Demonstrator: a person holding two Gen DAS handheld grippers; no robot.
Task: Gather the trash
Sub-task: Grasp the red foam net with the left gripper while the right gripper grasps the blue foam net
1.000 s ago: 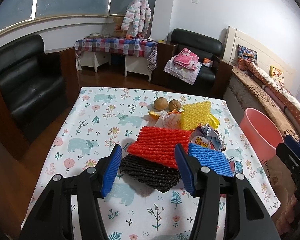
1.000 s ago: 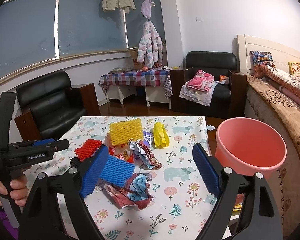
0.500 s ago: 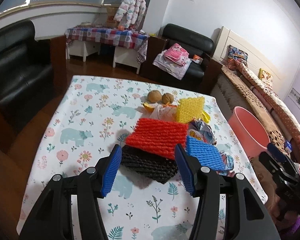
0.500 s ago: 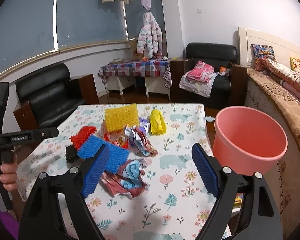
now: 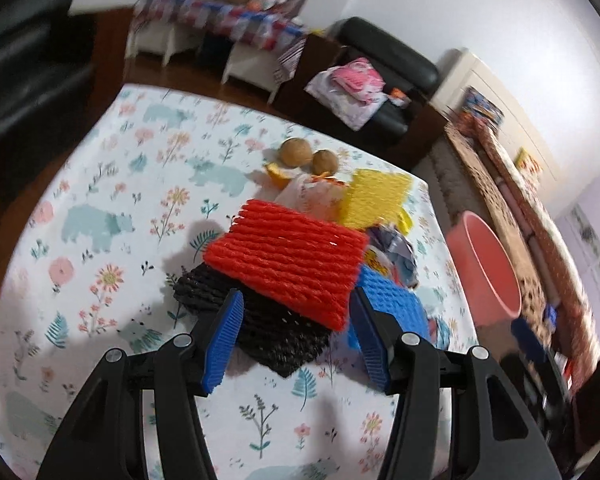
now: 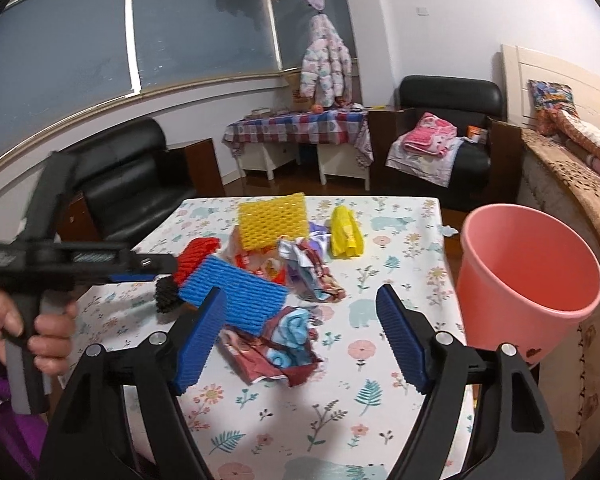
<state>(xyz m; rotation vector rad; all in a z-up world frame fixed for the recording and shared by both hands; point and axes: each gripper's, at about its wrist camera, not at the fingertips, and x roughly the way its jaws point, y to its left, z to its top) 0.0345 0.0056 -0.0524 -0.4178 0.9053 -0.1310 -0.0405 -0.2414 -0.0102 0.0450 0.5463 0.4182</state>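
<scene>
My left gripper [image 5: 296,336] hangs spread over the near corner of the black foam net sleeve [image 5: 260,328], its blue pads astride it and pressing nothing. A red foam net sleeve [image 5: 288,262] lies on top of the black one, a blue foam net sleeve [image 5: 392,300] just beside it (crumpled wrappers and a yellow net sit behind). My right gripper [image 6: 300,340] has just been narrowing but stands wide, empty, above a crumpled printed wrapper [image 6: 276,348] on the floral tablecloth [image 6: 380,420]. The pink plastic bucket [image 6: 528,276] stands off the table's right edge.
</scene>
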